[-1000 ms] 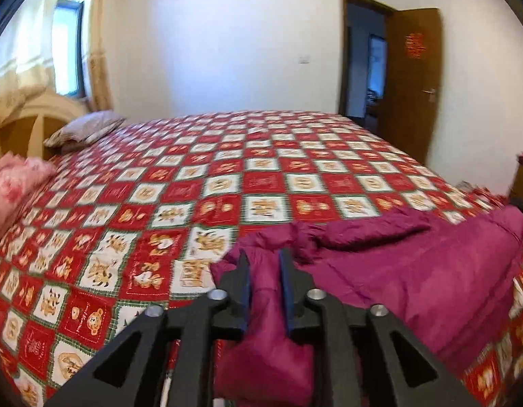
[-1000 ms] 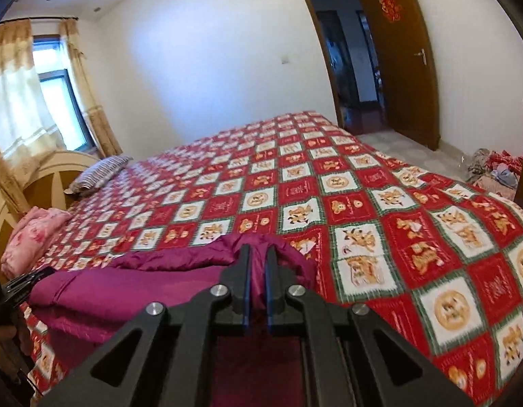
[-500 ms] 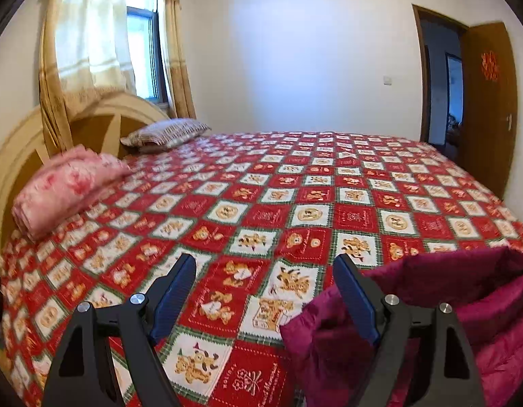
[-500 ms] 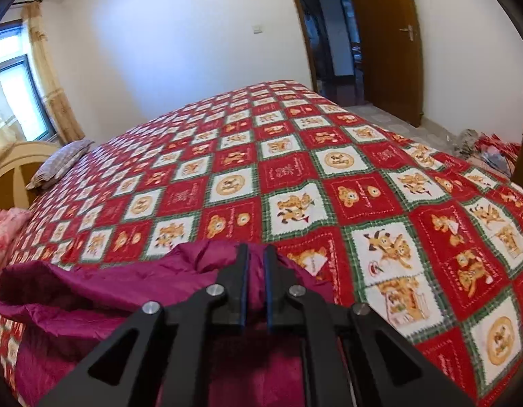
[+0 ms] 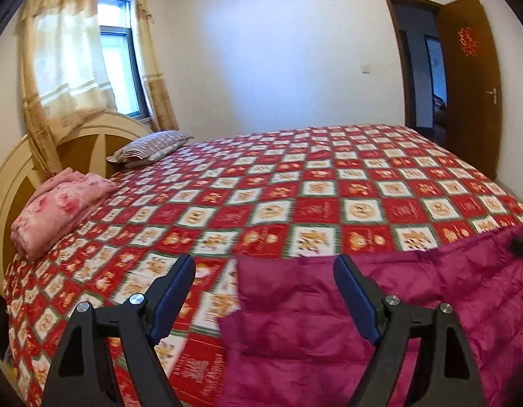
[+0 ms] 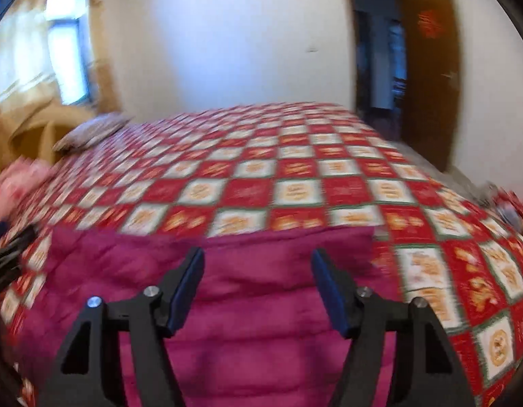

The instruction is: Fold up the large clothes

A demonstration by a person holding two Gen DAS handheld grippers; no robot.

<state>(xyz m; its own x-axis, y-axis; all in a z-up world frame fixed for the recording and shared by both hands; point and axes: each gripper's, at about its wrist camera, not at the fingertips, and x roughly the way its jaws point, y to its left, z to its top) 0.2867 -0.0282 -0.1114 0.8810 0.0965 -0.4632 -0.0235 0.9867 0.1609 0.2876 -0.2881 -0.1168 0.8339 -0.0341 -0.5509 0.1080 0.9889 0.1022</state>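
A magenta quilted jacket lies flat at the near edge of the bed, on the red patchwork bedspread. My left gripper is open and empty above the jacket's left end. In the right wrist view the jacket fills the foreground, and my right gripper is open and empty above its right part. The left gripper's black tip shows at the left edge of that view, which is blurred.
A folded pink blanket and a striped pillow lie by the wooden headboard on the left. A curtained window is behind. An open brown door stands at the right.
Both grippers were shut on the jacket a second ago. The left opened first, then the right. The jacket now lies flatter, and both views have swung.
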